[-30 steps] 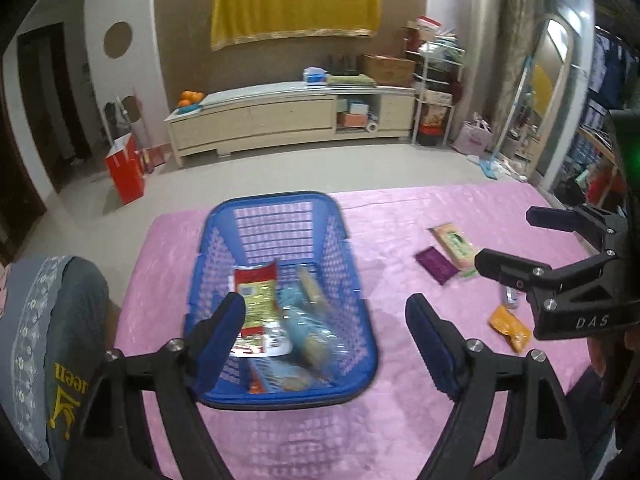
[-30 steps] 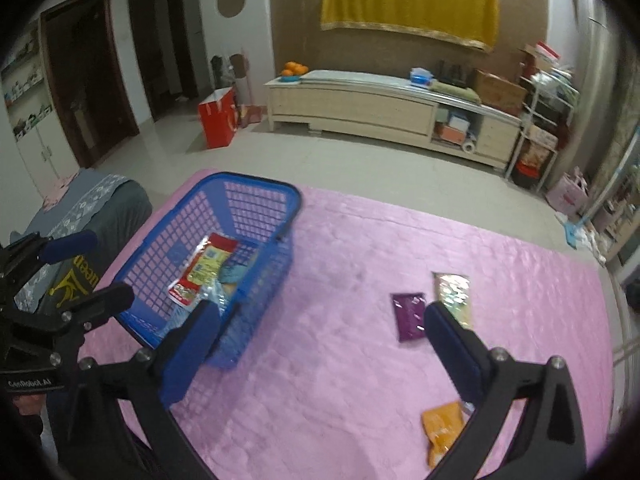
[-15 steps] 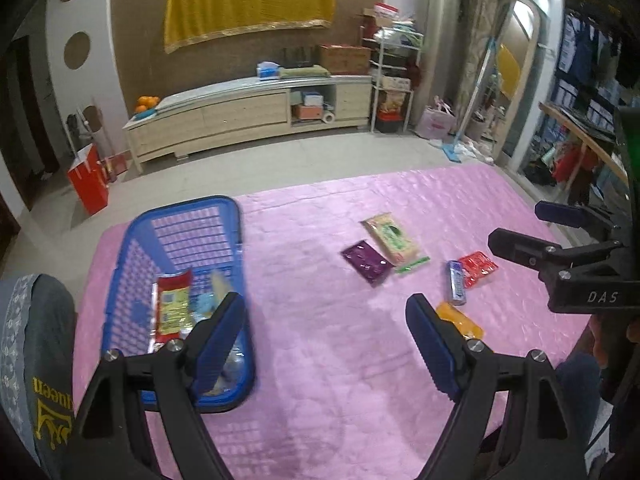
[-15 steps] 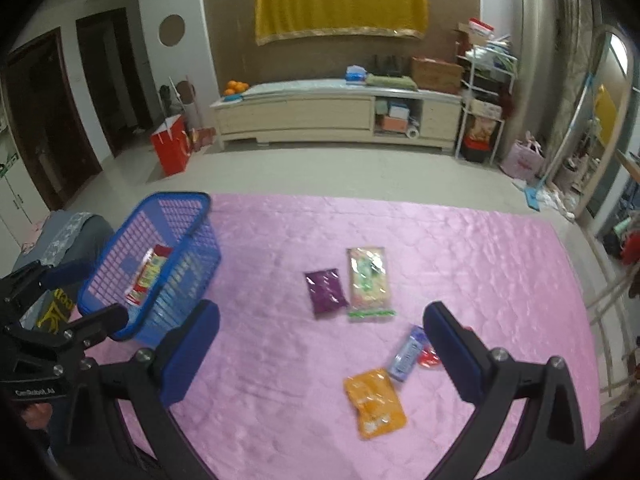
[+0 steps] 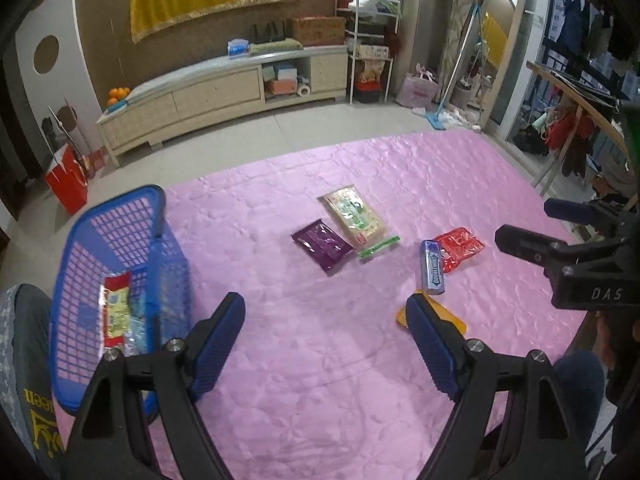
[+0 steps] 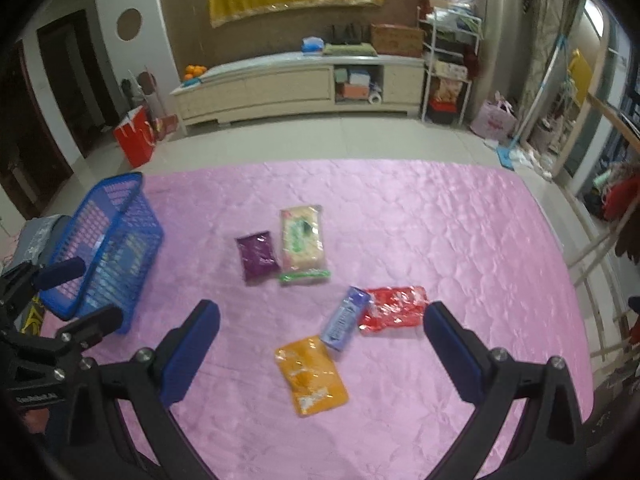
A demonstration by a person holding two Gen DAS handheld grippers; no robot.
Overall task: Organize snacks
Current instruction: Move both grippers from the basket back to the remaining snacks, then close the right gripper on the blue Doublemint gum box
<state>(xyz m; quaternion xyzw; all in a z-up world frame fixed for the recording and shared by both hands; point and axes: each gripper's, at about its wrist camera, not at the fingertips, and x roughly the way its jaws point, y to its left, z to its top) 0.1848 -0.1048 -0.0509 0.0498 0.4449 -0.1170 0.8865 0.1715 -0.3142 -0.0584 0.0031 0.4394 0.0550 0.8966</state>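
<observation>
Snacks (image 6: 312, 374) flat, glossy, on pink cloth (image 6: 440, 240), both tools (image 5: 326, 330) (image 6: 320, 340) wide open, empty

Five snack packets are lying on the pink cover (image 6: 400, 220): purple (image 6: 257, 257), beige-green (image 6: 301, 239), blue (image 6: 345, 318), red (image 6: 394, 309), orange (image 6: 311, 376). One blue basket (image 6: 120, 216) is standing there.

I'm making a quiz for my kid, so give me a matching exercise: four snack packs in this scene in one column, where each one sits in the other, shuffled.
Things:
1. purple packet
2. orange packet
3. red wrapper
4. red and yellow pack

Places:
A. inside the blue basket
B. nearest the right tool
C. beside the blue stick pack
D. beside the green and beige bag

Pairs: 1-D, 2-B, 3-C, 4-A
</observation>
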